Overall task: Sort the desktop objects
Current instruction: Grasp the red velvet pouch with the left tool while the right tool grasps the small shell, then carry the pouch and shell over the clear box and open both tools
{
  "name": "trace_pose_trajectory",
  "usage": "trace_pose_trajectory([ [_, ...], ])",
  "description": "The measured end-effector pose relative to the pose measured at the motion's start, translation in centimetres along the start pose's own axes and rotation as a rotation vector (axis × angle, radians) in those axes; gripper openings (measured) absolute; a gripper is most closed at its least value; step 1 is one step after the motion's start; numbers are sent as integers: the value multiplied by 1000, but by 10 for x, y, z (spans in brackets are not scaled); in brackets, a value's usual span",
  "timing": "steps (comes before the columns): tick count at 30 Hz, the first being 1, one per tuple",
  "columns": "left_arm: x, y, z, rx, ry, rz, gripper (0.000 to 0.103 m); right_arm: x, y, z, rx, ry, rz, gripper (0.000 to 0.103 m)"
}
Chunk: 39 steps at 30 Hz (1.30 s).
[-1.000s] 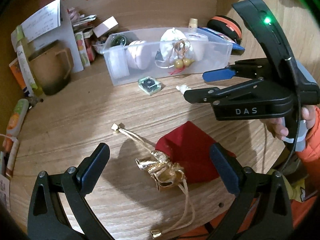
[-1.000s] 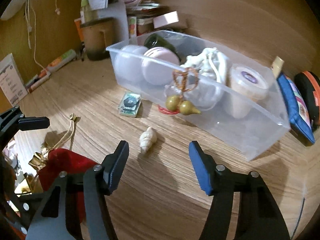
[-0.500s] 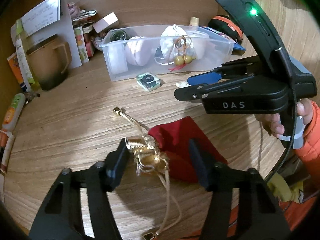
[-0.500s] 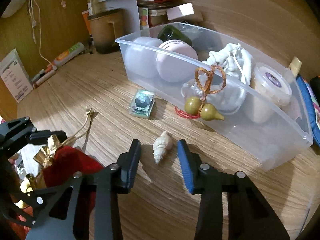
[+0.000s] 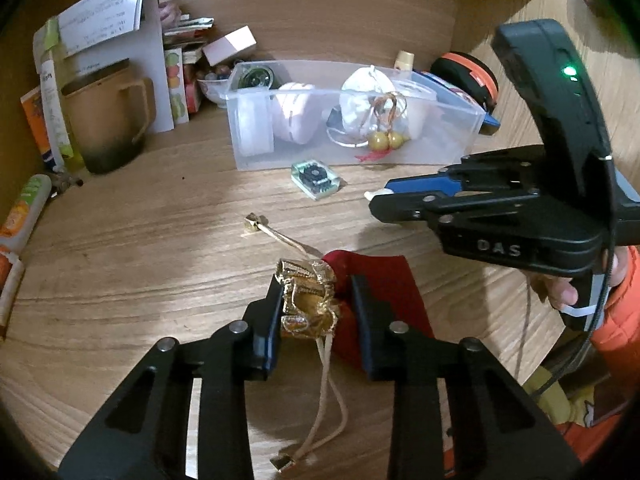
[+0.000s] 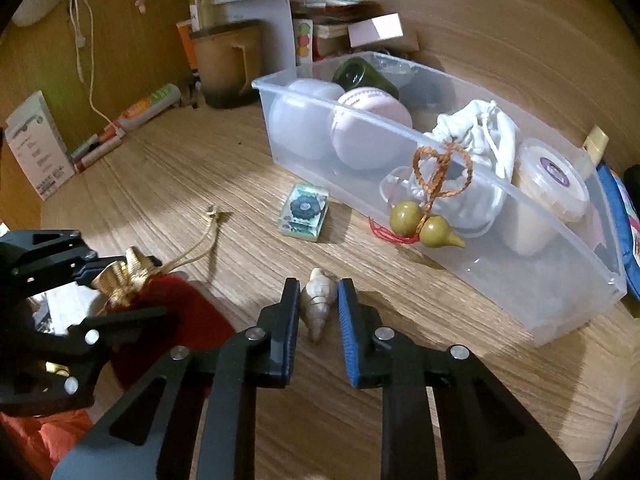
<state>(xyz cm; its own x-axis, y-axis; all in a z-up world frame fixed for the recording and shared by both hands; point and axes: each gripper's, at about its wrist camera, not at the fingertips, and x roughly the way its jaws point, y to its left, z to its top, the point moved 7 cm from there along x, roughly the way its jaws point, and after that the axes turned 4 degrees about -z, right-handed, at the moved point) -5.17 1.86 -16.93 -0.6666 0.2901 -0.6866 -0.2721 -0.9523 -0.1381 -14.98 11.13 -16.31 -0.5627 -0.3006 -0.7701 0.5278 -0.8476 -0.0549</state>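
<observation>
A red drawstring pouch (image 5: 384, 280) with a gold neck lies on the wooden desk near its front edge. My left gripper (image 5: 316, 285) is shut on the gold neck, with the cords trailing under it. To the right, a small cream spiral shell (image 6: 318, 304) lies on the desk in front of the clear plastic bin (image 6: 500, 280). My right gripper (image 6: 319, 286) is closing on the shell, its blue pads touching both sides. The right wrist view shows the left gripper (image 6: 120, 284) and the pouch (image 6: 176, 304) at the lower left.
The bin holds a white cloth bag, round cases and a lidded tub; a gourd charm (image 6: 424, 228) hangs over its front wall. A small clear box (image 6: 304, 214) lies in front of it. A brown mug (image 5: 108, 120), papers and tubes crowd the back left.
Both grippers have closed from wide open: the left onto the pouch's gold neck, the right around the shell. Both cameras came a little nearer their objects.
</observation>
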Motion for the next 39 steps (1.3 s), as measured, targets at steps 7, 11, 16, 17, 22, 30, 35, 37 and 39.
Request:
trace_pose_trajectory([
  [7, -20, 8, 21, -1, -71, 32, 31, -23, -5, 6, 18, -56, 7, 17],
  [11, -34, 13, 34, -1, -112, 59, 31, -36, -7, 11, 20, -84, -1, 17],
  [16, -47, 17, 52, 11, -155, 84, 31, -54, -10, 17, 27, -123, -2, 17],
  [17, -50, 18, 57, 15, -165, 90, 31, -59, -11, 20, 27, -132, -2, 17],
  [22, -57, 22, 77, 29, -197, 111, 31, -80, -19, 33, 21, -185, -29, 17],
  [30, -67, 29, 111, 76, -240, 149, 31, -107, -38, 45, 17, -234, -85, 17],
  [35, -66, 36, 133, 97, -259, 160, 31, -116, -53, 53, 18, -249, -124, 17],
  [37, -62, 40, 144, 98, -258, 159, 31, -119, -60, 57, 22, -258, -132, 17],
  [39, -57, 44, 154, 101, -258, 162, 31, -121, -67, 62, 31, -268, -143, 17],
])
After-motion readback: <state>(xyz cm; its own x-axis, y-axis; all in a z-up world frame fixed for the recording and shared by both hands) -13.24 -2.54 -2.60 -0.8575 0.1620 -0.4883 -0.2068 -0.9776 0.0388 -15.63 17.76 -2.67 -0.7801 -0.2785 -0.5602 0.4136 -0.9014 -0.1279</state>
